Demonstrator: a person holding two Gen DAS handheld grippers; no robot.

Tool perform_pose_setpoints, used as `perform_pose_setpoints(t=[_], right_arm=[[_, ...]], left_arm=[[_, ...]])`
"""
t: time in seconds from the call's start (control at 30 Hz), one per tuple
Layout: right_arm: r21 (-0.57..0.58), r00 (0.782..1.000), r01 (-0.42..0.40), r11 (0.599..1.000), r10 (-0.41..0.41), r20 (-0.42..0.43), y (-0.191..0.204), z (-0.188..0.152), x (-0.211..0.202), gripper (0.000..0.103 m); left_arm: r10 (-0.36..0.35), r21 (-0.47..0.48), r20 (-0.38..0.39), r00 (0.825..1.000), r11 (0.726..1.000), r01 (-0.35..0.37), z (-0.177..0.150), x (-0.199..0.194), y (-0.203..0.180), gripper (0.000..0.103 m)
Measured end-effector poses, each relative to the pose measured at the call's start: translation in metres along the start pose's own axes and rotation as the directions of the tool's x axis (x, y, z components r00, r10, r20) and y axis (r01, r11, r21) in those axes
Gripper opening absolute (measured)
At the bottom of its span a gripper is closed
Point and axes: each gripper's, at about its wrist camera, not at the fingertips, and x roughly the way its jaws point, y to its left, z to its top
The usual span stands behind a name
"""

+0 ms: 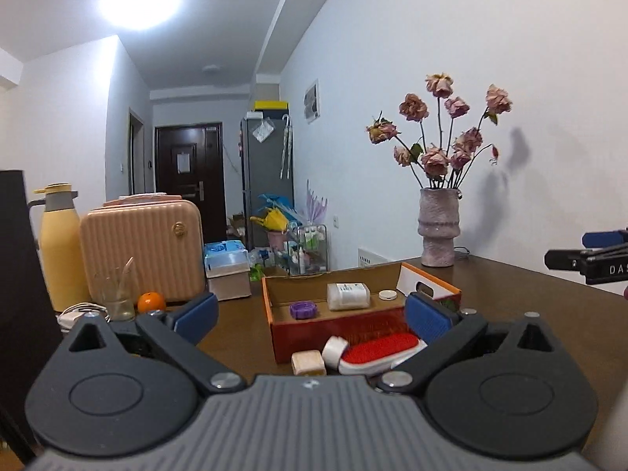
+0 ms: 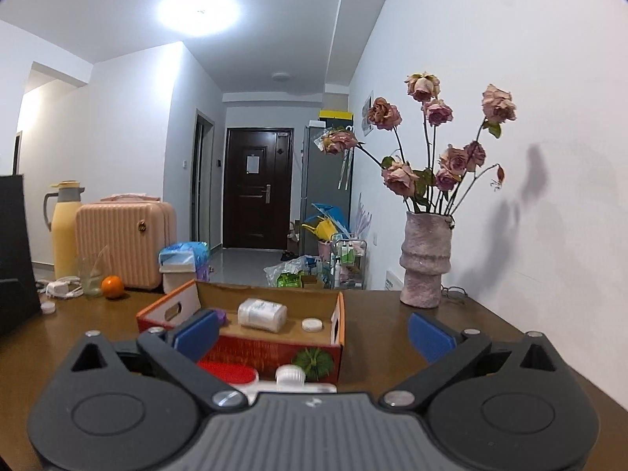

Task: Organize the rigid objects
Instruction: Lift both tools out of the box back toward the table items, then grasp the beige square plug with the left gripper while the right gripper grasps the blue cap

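Note:
An orange cardboard box [image 1: 314, 337] [image 2: 274, 347] lies open on the brown table. Inside are a white bottle on its side [image 1: 348, 295] [image 2: 262, 314], a purple ring lid [image 1: 303, 309] and a small white round lid [image 1: 387, 294] [image 2: 312, 325]. In front of the box lie a red and white brush [image 1: 378, 351] [image 2: 227, 375], a white cap [image 1: 333, 350] [image 2: 290, 375] and a small wooden block [image 1: 309, 364]. My left gripper [image 1: 312, 320] is open, nothing between its blue pads. My right gripper [image 2: 314, 333] is open and empty too.
A pink vase of dried roses [image 1: 437, 231] [image 2: 426, 259] stands at the back right by the wall. At the left are a yellow jug [image 1: 62, 247], a pink case [image 1: 143, 247], a glass [image 1: 114, 294], an orange [image 1: 150, 302] [image 2: 112, 286] and a white charger [image 2: 59, 288]. The right gripper's arm [image 1: 588, 263] shows at the edge.

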Motion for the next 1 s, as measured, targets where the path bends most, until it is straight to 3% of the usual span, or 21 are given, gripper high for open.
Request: perform_pose_setpoints(t=[0.2, 0.33, 0.5, 0.7, 1.0], right_arm=[[0.022, 1.000, -0.002, 1.000, 0.002, -0.011, 0.009, -0.052, -0.036, 0.103], [0.029, 0.999, 0.003, 1.000, -0.002, -0.032, 0.019, -0.088, -0.049, 0.103], [0.000, 0.997, 0.004, 1.000, -0.004, -0.075, 0.034, -0.120, -0.059, 0.103], [0.002, 0.994, -0.002, 1.000, 0.002, -0.110, 0.033, -0.126, -0.054, 0.103], [0.033, 0.978, -0.047, 0.998, 0.053, -0.203, 0.025, -0.120, -0.012, 0.100]], left_arm=[[0.036, -0.003, 0.002, 0.999, 0.999, -0.036, -0.050, -0.038, -0.001, 0.103], [0.010, -0.043, -0.031, 0.999, 0.999, -0.011, -0.069, -0.050, 0.000, 0.103], [-0.013, -0.025, -0.086, 0.996, 1.000, 0.011, -0.084, -0.046, -0.005, 0.103], [-0.031, -0.015, -0.151, 0.988, 0.999, 0.029, -0.095, -0.024, -0.010, 0.103], [-0.041, -0.025, -0.268, 0.962, 0.999, 0.035, -0.097, 0.025, -0.013, 0.103]])
